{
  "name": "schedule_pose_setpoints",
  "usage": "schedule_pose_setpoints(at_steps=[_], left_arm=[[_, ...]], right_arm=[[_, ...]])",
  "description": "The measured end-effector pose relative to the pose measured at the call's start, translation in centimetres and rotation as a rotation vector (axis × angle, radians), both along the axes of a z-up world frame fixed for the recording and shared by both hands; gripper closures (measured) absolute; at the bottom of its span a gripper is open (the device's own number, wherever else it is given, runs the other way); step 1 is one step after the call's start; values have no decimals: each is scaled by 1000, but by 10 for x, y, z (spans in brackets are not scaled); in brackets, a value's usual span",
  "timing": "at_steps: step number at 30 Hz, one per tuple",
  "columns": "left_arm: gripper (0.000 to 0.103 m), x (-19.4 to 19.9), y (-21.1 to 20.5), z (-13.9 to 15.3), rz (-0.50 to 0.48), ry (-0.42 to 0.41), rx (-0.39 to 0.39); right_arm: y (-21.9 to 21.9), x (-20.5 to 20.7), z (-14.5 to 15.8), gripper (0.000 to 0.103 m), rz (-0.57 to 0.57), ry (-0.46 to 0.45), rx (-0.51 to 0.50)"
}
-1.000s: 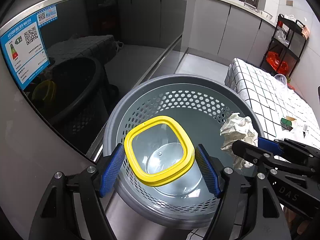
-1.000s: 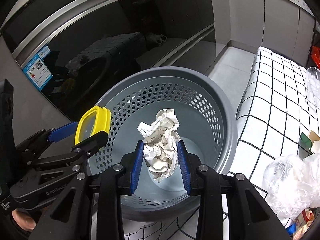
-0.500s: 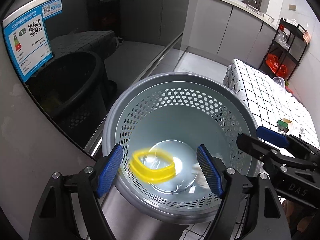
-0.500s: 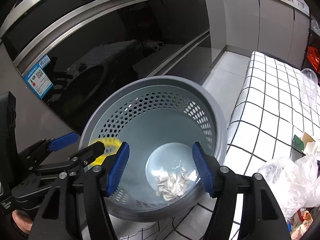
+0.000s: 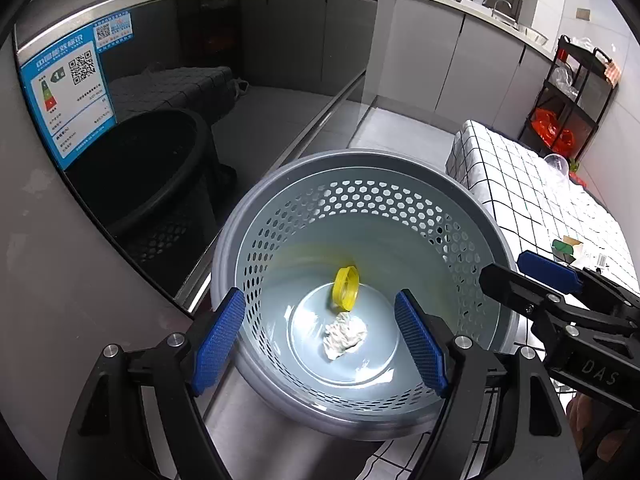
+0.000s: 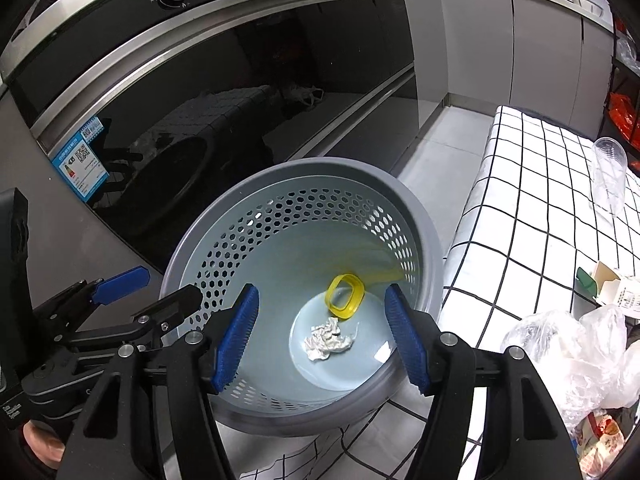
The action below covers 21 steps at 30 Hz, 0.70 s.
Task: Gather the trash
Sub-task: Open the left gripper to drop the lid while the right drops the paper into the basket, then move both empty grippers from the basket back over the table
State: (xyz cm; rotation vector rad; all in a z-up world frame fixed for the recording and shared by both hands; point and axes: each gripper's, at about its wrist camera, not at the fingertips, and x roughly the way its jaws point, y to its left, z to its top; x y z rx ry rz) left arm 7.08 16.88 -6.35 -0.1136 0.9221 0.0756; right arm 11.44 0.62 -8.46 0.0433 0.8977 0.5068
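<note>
A grey perforated waste basket (image 5: pixel 256 216) (image 6: pixel 420 216) stands on the floor below both grippers. A clear cup with a yellow rim (image 5: pixel 346 288) (image 6: pixel 346 295) lies on its side at the basket's bottom. A crumpled white paper ball (image 5: pixel 344 335) (image 6: pixel 329 339) lies beside it. My left gripper (image 5: pixel 320 340) is open and empty above the basket's near rim. My right gripper (image 6: pixel 322 338) is open and empty above the basket, to the right of the left one.
A dark glass oven front (image 6: pixel 240 100) with a blue energy label (image 5: pixel 68 92) stands left of the basket. A table with a black-and-white checked cloth (image 6: pixel 540 208) on the right holds a clear plastic cup (image 6: pixel 610 172), crumpled plastic bags (image 6: pixel 576 356) and a small carton (image 6: pixel 612 288).
Both grippers opened and rose a little. The yellow-rimmed cup and the paper ball dropped from the jaws to the bottom of the basket.
</note>
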Motion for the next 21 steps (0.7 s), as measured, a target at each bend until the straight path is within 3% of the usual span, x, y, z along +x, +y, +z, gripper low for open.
schedule_pose_setpoints(at_steps=[11, 21], left_arm=[[23, -13, -1, 10, -1, -25, 7], [21, -25, -11, 21, -25, -42, 6]], right_arm=[[-11, -18, 8, 40, -34, -24, 3], [-49, -54, 20, 39, -119, -53, 44]])
